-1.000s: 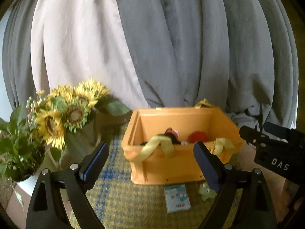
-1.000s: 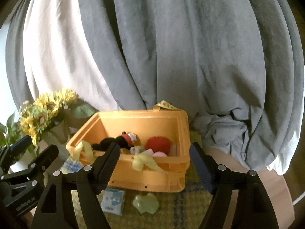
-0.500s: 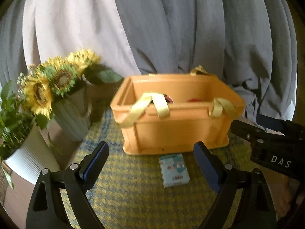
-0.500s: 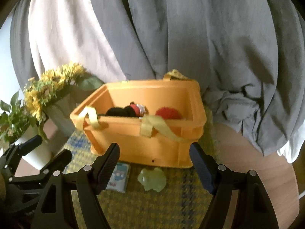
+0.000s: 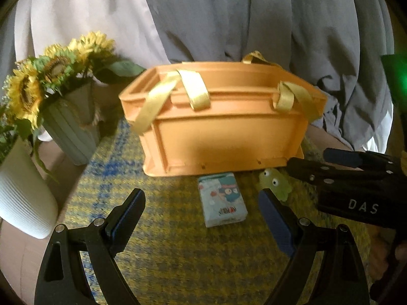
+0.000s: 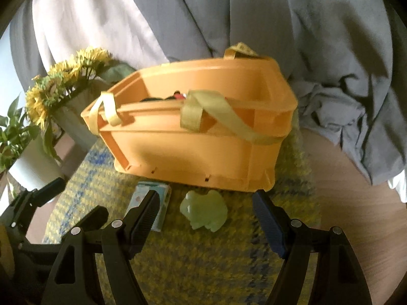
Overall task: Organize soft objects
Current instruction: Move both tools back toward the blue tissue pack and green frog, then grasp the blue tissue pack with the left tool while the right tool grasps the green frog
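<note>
Ahead of my spread fingers the orange crate blocks the way; open mat lies before it, holding only a tissue pack and green toy.

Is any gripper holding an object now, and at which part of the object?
Nothing is held. The left gripper and the right gripper are both open above the mat, not touching anything.

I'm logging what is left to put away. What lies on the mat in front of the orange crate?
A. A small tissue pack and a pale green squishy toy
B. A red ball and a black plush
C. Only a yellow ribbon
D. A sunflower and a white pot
A: the tissue pack and the green squishy toy lie side by side on the mat, just before the orange crate.
</note>
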Demonstrator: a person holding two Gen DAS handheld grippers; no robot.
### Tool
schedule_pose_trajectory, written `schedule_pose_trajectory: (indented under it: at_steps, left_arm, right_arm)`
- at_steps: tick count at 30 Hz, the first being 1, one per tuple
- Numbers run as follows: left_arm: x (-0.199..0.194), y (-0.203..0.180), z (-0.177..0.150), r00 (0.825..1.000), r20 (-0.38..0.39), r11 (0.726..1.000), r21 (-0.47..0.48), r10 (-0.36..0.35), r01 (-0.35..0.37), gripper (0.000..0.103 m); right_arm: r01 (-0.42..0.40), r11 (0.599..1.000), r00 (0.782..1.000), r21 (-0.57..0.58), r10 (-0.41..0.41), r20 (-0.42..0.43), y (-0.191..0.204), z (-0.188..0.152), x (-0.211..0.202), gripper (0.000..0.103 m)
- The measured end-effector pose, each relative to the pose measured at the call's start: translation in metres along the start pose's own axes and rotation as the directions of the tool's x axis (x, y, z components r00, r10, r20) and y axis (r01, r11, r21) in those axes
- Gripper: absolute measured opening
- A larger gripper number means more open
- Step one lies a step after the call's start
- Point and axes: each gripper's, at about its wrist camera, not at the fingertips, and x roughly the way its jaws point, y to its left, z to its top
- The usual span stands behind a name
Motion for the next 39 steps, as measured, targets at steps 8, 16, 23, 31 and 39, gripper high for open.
schedule_pose_trajectory:
  at_steps: [8, 16, 23, 31, 39]
  left_arm:
    - [0.018, -0.011, -0.009, 0.999, -0.027, 0.999, 0.029, -0.026, 0.027, 0.09]
    - [0.039, -0.015, -0.016, 0.997, -0.072, 0.998, 0.039, -0.038, 0.041, 0.09]
    - [0.052, -0.014, -0.018, 0.994, -0.093, 0.998, 0.034, -0.051, 0.054, 0.087]
    - [0.066, -0.019, -0.018, 0.992, -0.111, 0.996, 0.051, -0.061, 0.067, 0.078]
    - [0.075, -0.017, -0.016, 0.992, -0.112, 0.996, 0.055, -0.059, 0.065, 0.061]
  right_arm:
    - [-0.032, 0.999, 0.998, 0.007, 0.032, -0.063, -0.007, -0.006, 0.023, 0.076]
    - [-0.056, 0.998, 0.993, 0.005, 0.056, -0.103, -0.008, -0.006, 0.044, 0.076]
    - [-0.056, 0.998, 0.989, 0.017, 0.058, -0.133, -0.011, -0.008, 0.061, 0.075]
    - [-0.071, 0.997, 0.985, 0.014, 0.072, -0.155, -0.01, -0.011, 0.074, 0.071]
    - [-0.081, 0.997, 0.981, 0.018, 0.083, -0.176, -0.005, -0.01, 0.088, 0.066]
